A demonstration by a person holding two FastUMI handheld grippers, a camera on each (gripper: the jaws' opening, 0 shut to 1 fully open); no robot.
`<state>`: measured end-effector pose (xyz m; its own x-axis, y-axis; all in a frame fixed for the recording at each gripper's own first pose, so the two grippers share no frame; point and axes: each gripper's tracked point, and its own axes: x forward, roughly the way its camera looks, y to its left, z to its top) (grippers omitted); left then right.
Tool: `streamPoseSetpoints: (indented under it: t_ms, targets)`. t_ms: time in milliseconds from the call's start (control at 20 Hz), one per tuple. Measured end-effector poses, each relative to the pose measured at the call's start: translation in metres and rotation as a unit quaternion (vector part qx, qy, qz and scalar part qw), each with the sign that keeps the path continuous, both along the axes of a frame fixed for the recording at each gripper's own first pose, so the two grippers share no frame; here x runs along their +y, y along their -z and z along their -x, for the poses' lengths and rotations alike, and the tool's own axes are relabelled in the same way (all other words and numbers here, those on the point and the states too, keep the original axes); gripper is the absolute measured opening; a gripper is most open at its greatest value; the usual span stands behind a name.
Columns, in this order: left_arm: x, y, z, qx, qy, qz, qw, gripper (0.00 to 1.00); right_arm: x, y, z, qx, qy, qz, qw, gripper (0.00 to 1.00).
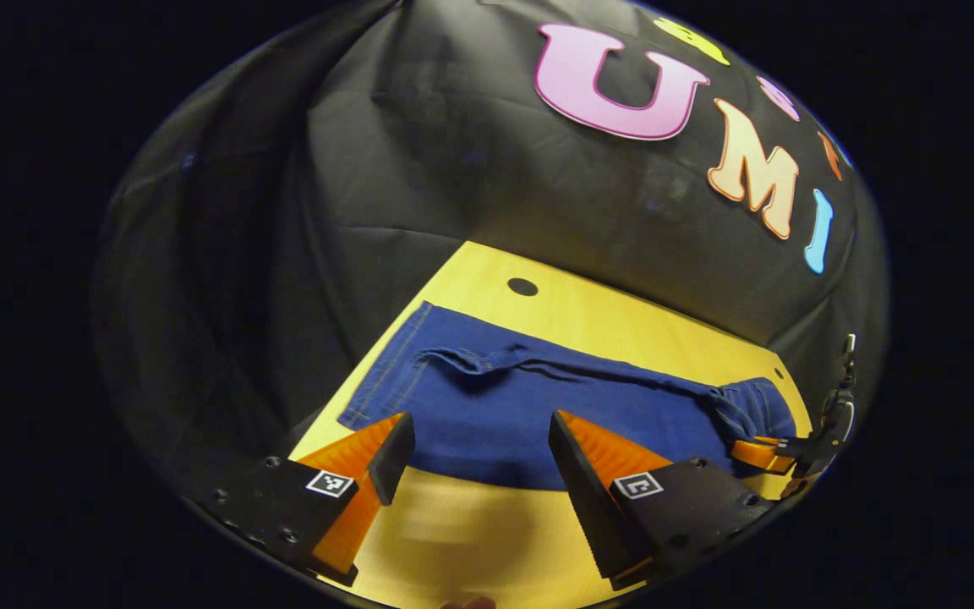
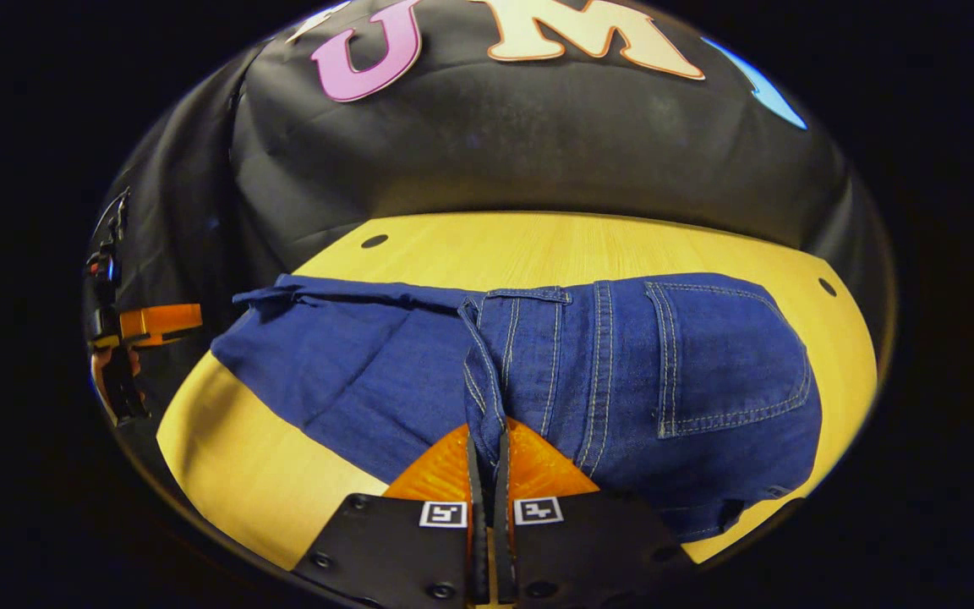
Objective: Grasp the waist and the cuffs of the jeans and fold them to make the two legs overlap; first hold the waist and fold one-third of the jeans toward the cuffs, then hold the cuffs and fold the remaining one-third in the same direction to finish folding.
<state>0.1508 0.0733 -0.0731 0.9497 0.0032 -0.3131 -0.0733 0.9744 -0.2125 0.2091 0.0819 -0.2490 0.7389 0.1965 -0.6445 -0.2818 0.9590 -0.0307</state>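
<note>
the jeans (image 1: 538, 406) lie stretched across the yellow wooden desk (image 1: 622, 326), with the black cloth wall close behind the desk's far edge. in the left gripper view the cuff end sits toward the left and the waist end bunches up at the far right. a long wrinkle runs along the upper part of the leg. a small dark round hole (image 1: 522, 287) in the desk lies just beyond the jeans' far edge, and another tiny one shows near the right corner.

the left gripper (image 1: 478, 457) hangs over the near edge of the jeans with its jaws spread wide, nothing between them, and the denim visible through the gap. whether its fingers touch the cloth is hard to tell.

the right gripper (image 2: 487, 461) has its jaws pressed almost together on a raised fold of the waist (image 2: 487, 372), the stitched band pinched up between them. a back pocket (image 2: 732, 355) lies flat just to the right of that fold.

in the right gripper view the other gripper appears far off at the left edge, small and partly cut off, with a bit of a hand (image 2: 102, 372) behind it. the near lower edge of the waist is hidden under the right gripper's body.
</note>
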Motion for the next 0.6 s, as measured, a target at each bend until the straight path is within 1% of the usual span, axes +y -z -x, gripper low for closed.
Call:
streamPoseSetpoints:
  t_ms: [50,100,150,200,300,350,400,450,500,600]
  targets:
    - [0.005,-0.001,0.001,0.003,-0.009,-0.006,1.0,0.95,0.0,0.0,-0.001,0.0,-0.003,0.013,1.0,0.06]
    - [0.012,0.001,0.001,0.011,-0.019,-0.015,1.0,0.95,-0.001,-0.002,0.0,0.001,-0.004,0.022,1.0,0.03]
    - [0.022,0.01,0.0,0.021,-0.027,-0.02,0.999,0.95,-0.002,-0.001,-0.001,0.002,-0.004,0.029,1.0,0.06]
    - [0.028,0.02,-0.003,0.036,-0.027,-0.018,0.999,0.95,-0.002,-0.003,-0.003,0.002,-0.003,0.032,0.999,0.03]
    - [0.035,0.041,-0.007,0.057,-0.024,-0.013,0.998,0.96,-0.002,-0.003,-0.002,0.006,0.011,0.024,1.0,0.04]
    - [0.034,0.045,-0.009,0.065,-0.022,-0.011,0.998,0.96,-0.002,-0.002,-0.001,0.009,0.017,0.018,1.0,0.06]
    - [0.034,0.047,-0.012,0.069,-0.02,-0.009,0.997,0.95,-0.002,-0.003,-0.002,0.011,0.022,0.013,1.0,0.04]
    - [0.033,0.051,-0.016,0.073,-0.019,-0.006,0.997,0.95,-0.002,-0.003,-0.002,0.013,0.025,0.01,1.0,0.06]
    - [0.032,0.052,-0.017,0.075,-0.019,-0.004,0.997,0.96,-0.003,-0.004,-0.003,0.014,0.026,0.009,1.0,0.03]
    - [0.031,0.052,-0.023,0.068,-0.016,-0.008,0.998,0.95,-0.004,-0.003,-0.001,0.015,0.029,0.007,0.999,0.03]
